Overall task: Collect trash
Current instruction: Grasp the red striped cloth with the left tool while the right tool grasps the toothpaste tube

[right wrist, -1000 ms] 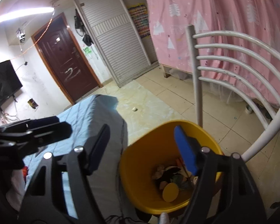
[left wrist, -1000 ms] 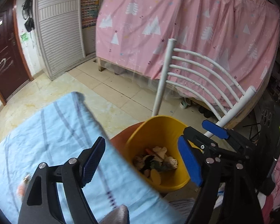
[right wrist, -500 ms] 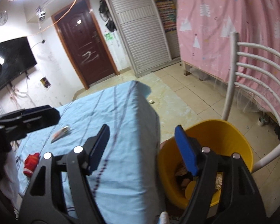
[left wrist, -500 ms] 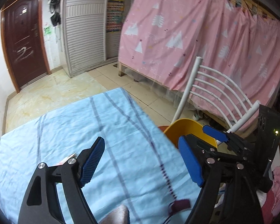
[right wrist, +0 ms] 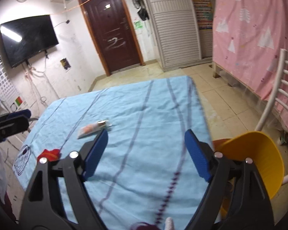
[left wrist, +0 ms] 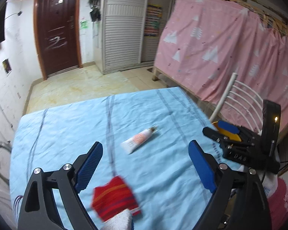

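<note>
So both claws are empty right now. The left claw (left wrist: 145,165) is spread wide over the blue-cloth surface (left wrist: 67,126), and the right claw (right wrist: 146,153) is just as wide, hovering nearer the edge by the yellow bin (right wrist: 259,157).

What's left to grab: a white squeeze tube (left wrist: 139,141) lying flat mid-cloth, and a crumpled red wrapper (left wrist: 113,198) right under the left claw (blurry, could be a pouch or a bit of fabric, hard to call). The two are apart, not touching.

The bin sits off the surface's right side, next to the white chair (right wrist: 274,95); its inside isn't visible from here, so no idea how much is already in. I'd say two items to go, wrapper looks like the closest pick.
</note>
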Demonstrator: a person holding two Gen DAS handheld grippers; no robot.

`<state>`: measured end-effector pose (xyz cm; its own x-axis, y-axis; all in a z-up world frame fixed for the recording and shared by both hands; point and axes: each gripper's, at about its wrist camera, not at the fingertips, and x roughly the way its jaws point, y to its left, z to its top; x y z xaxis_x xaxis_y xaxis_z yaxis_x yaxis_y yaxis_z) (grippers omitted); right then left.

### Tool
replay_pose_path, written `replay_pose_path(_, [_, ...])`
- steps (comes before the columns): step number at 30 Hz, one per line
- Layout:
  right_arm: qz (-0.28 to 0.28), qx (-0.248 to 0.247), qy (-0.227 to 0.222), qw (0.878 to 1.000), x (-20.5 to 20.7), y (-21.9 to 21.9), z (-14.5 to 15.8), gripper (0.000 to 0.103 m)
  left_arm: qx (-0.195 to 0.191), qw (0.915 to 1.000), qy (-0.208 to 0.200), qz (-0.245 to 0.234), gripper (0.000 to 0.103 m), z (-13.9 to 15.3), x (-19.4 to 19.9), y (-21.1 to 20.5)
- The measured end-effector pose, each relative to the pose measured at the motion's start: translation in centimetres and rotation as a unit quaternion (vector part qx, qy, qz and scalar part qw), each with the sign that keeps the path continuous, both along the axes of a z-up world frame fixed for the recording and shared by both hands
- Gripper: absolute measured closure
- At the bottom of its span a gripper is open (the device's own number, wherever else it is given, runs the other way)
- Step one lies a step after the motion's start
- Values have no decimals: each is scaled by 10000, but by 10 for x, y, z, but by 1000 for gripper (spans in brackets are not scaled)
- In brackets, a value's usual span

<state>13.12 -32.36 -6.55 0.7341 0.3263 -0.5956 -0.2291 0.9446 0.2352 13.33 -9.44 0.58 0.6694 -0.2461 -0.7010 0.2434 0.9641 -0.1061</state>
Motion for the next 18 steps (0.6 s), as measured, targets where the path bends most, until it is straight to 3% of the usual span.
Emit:
replay_pose_path(6, [300, -163, 67, 9994, 8, 33, 1, 18, -161, 9995, 175, 217, 20, -18, -8, 34])
replay_pose_path(11, [391, -268, 134, 9988, 14, 48, 1, 16, -265, 9987, 434, -9, 16, -44, -16, 38])
replay_pose_path(13, [400, -304, 163, 9986, 16, 53, 0, 16, -199, 9986, 480, -109, 11, -54, -20, 35])
replay_pose_path(18, [520, -438, 222, 9974, 25, 67, -1, 15, 13, 9981, 591, -163, 11, -73, -24, 31])
